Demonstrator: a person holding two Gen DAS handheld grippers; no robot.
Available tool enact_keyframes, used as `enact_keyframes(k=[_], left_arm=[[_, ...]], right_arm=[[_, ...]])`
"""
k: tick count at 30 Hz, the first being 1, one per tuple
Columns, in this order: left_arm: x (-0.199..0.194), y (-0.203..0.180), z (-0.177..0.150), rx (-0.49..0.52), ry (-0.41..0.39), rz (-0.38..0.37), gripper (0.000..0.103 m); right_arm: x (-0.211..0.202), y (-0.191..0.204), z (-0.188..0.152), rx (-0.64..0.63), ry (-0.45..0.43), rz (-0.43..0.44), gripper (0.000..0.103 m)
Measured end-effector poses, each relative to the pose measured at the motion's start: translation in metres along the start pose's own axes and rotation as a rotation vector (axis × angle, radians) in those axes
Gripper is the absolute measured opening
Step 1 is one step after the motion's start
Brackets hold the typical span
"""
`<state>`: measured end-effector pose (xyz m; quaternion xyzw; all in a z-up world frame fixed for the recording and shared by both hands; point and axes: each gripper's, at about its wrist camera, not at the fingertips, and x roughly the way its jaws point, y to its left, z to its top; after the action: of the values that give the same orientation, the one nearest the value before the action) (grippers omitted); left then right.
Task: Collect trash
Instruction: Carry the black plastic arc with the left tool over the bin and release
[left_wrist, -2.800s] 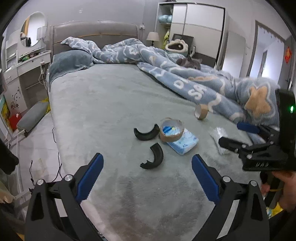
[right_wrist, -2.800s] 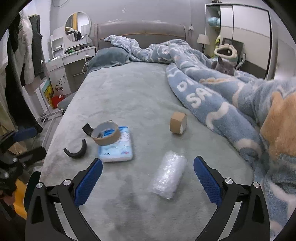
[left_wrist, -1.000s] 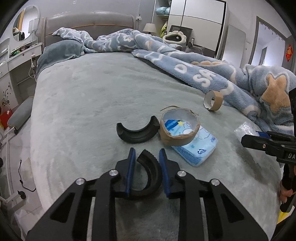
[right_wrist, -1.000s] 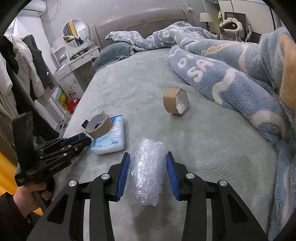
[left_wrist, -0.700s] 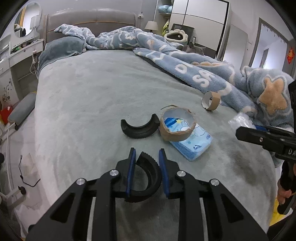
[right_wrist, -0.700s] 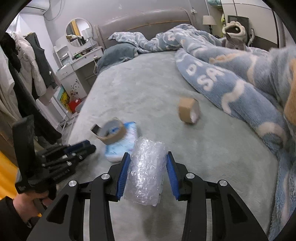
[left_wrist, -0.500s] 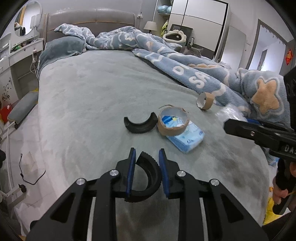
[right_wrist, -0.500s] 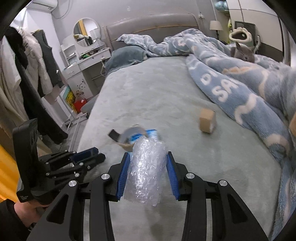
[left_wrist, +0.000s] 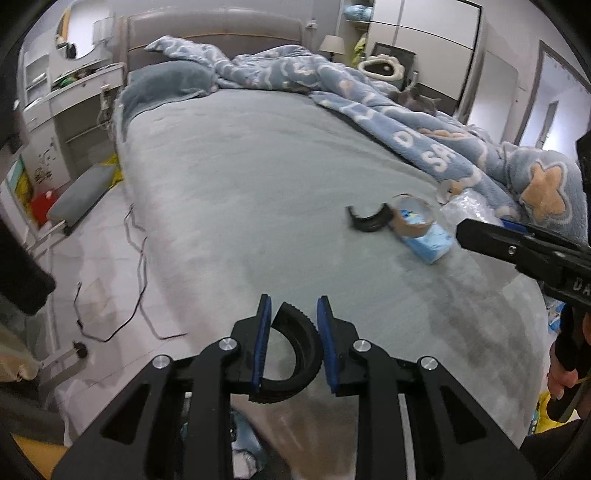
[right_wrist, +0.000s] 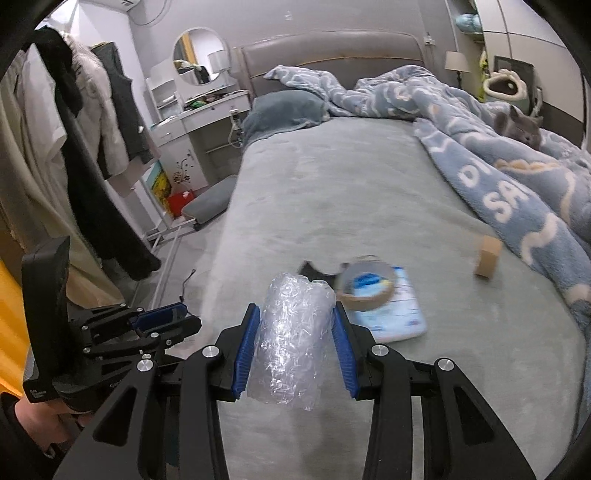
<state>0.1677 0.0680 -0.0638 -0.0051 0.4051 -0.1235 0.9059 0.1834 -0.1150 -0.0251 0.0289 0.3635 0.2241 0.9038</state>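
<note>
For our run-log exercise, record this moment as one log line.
left gripper: shut on black curved piece | right gripper: shut on bubble wrap roll | on bed: tissue pack, tape rolls

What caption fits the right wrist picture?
Right hand-held gripper clamps a clear crinkly plastic roll above the grey bed.

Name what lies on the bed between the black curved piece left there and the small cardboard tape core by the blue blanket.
In the right wrist view, the large cardboard ring, resting on the blue tissue pack, lies between the black curved piece and the small core.
</note>
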Motion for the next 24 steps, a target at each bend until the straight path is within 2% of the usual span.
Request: enact_keyframes(k=[16, 24], left_arm=[[-0.018, 0.089, -0.049, -0.105, 0.131, 0.104, 0.027], [-0.015, 0.120, -0.076, -0.172, 0.208, 0.119, 0.027]], right_arm=[[0.028, 0.093, -0.007, -0.082, 0.029, 0.077, 0.041], [0.039, 0.131, -0.007, -0.109, 0.036, 0.114, 0.041]])
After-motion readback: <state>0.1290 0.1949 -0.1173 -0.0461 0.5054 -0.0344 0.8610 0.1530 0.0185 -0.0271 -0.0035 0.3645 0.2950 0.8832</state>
